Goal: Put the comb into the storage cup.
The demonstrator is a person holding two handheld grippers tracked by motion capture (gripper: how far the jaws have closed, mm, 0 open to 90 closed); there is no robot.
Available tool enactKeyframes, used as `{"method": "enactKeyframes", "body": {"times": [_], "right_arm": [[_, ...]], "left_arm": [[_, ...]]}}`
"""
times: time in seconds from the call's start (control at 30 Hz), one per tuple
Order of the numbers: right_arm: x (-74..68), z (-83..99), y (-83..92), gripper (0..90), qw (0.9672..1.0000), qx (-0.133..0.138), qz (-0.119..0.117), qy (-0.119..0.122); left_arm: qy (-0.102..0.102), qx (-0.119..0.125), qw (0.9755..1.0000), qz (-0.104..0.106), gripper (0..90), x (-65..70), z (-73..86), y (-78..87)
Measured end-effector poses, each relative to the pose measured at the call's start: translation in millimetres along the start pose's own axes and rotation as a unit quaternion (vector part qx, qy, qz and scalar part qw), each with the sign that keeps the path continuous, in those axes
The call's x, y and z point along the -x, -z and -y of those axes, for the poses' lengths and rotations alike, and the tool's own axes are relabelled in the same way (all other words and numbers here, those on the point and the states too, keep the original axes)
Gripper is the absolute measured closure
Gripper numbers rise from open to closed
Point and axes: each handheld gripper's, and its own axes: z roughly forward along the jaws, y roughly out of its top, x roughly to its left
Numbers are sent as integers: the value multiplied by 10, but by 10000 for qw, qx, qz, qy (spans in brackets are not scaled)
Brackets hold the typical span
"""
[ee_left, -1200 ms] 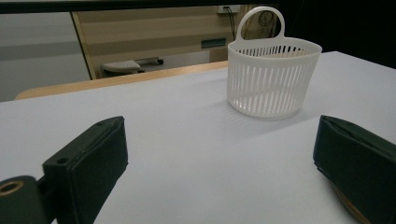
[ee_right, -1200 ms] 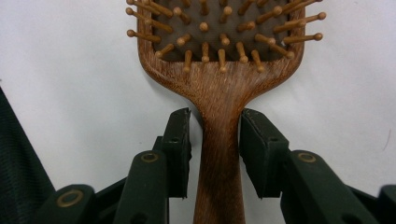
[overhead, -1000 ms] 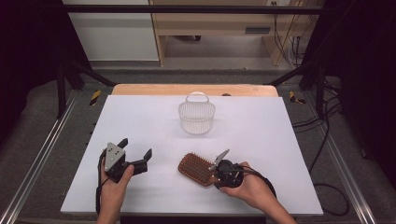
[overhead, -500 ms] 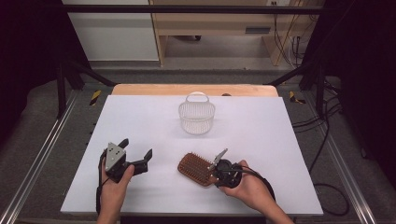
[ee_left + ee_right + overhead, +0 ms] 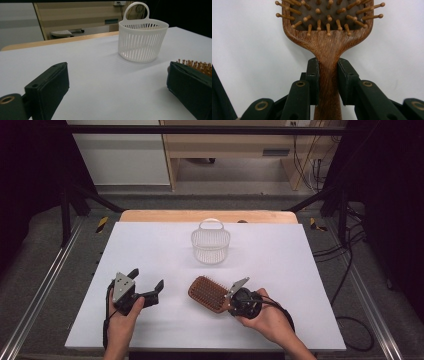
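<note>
Wooden hairbrush (image 5: 209,293), bristles up, near the tabletop's (image 5: 300,260) front edge: we see its handle clamped in the right hand-held gripper (image 5: 328,82). The left hand-held gripper (image 5: 147,287) gapes wide. White basket (image 5: 210,244) stands toward the back edge.

A white worktop (image 5: 280,260) with a pale wooden strip (image 5: 207,216) along its far edge is standing on a grey floor (image 5: 50,285), with metal rails (image 5: 37,302) running along both sides. Beyond it, a light wooden bench (image 5: 240,150) is sitting beside a white cabinet (image 5: 117,155), and cables (image 5: 345,265) are trailing across the floor at the right while darkness is closing in on both sides.
</note>
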Motion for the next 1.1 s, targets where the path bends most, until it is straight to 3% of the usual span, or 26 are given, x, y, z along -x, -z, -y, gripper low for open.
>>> {"method": "enactKeyframes", "body": {"times": [0.03,0.07,0.17,0.23,0.27,0.3,0.37,0.4,0.43,0.47,0.5,0.53,0.57,0.6,0.63,0.67,0.7,0.73,0.77,0.8,0.83,0.87,0.9,0.93,1.1], "right_arm": [[17,-14,18,731,9999,118,20,-14],[17,-14,18,731,9999,118,20,-14],[54,-57,47,731,9989,441,141,-86],[66,-81,51,731,9974,672,239,-113],[69,-93,55,731,9965,782,275,-122],[72,-106,60,731,9955,893,291,-120],[67,-133,76,731,9933,1100,323,-124],[67,-133,76,731,9933,1100,323,-124],[58,-158,98,731,9904,1343,303,-84],[53,-165,107,731,9889,1451,310,-70],[49,-170,117,731,9872,1565,304,-64],[46,-172,126,731,9859,1641,321,-49],[46,-172,126,731,9859,1641,321,-49],[35,-174,142,731,9819,1867,314,-49],[30,-175,146,731,9800,1966,312,-44],[24,-179,154,731,9786,2033,329,-37],[20,-181,161,731,9776,2077,351,-29],[18,-184,169,731,9759,2160,323,-19],[14,-184,180,731,9738,2250,327,-28],[14,-184,180,731,9738,2250,327,-28],[19,-186,194,731,9708,2375,326,-82],[19,-186,194,731,9708,2375,326,-82],[29,-189,204,731,9678,2493,323,-103],[29,-192,212,731,9670,2525,346,-75],[19,-262,269,731,9626,2675,431,-34]], "left_arm": [[146,119,9998,118,46,-16,-9,5],[146,119,9998,118,47,-16,-9,5],[530,262,9964,605,46,-14,-23,-9],[588,363,9944,803,44,21,-36,-18],[588,363,9944,803,44,21,-36,-18],[674,488,9914,1008,44,79,-68,-19],[718,524,9900,1095,38,97,-76,-19],[854,597,9864,1269,38,126,-87,-23],[986,642,9828,1423,29,147,-94,-26],[1247,712,9756,1664,28,179,-107,-38],[1305,725,9738,1714,28,191,-113,-41],[1305,725,9738,1714,29,191,-113,-41],[1409,749,9709,1783,29,217,-126,-44],[1374,741,9705,1838,32,242,-146,-47],[1241,730,9697,1976,34,310,-207,-57],[1241,730,9697,1976,35,310,-207,-57],[1250,681,9662,2148,37,381,-273,-79],[1250,681,9662,2148,38,381,-273,-79],[1194,620,9648,2261,38,463,-345,-117],[1194,620,9648,2261,39,463,-345,-117],[1155,526,9658,2261,37,508,-380,-149],[1132,504,9661,2265,37,537,-404,-176],[1142,514,9649,2307,35,555,-429,-203],[1149,486,9654,2290,36,564,-459,-231],[1314,534,9661,2159,39,477,-696,-401]]}}
